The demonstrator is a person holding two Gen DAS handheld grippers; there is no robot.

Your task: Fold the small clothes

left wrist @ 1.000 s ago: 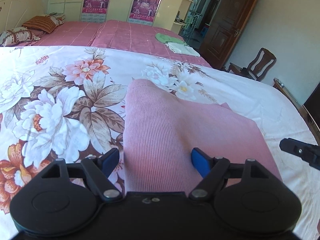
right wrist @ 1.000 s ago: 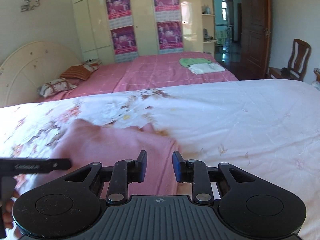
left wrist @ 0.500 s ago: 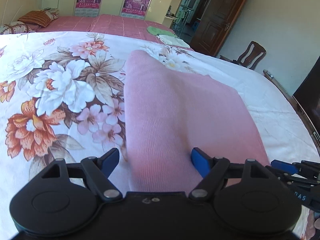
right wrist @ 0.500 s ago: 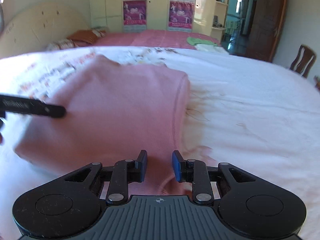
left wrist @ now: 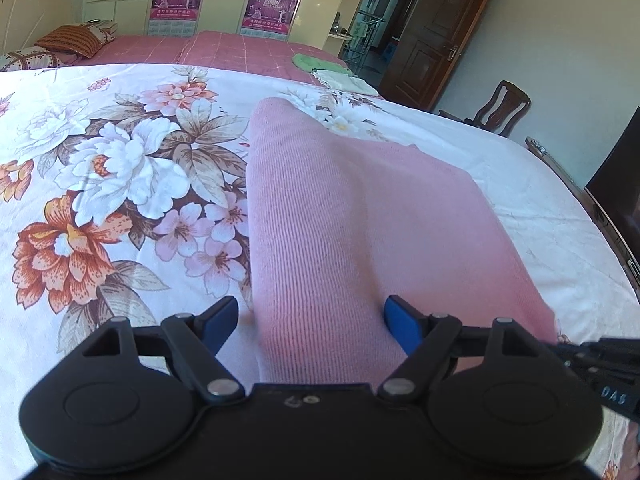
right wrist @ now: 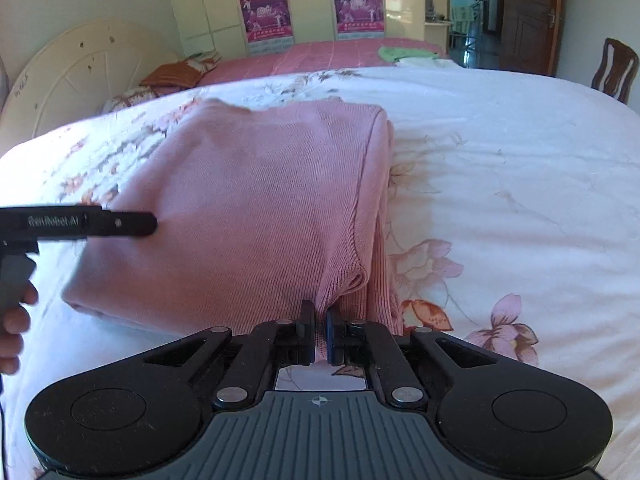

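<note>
Right gripper (right wrist: 319,334) fingers clamped on pink garment (right wrist: 256,216) near corner; left gripper (left wrist: 311,322) fingers apart, straddling near edge

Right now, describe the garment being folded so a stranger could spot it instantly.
Find the near bed with the white floral sheet. On it lies a pink ribbed knit garment, its near edge pinched by the right gripper. It is the only plain pink item; the green cloth lies on the far bed.
</note>
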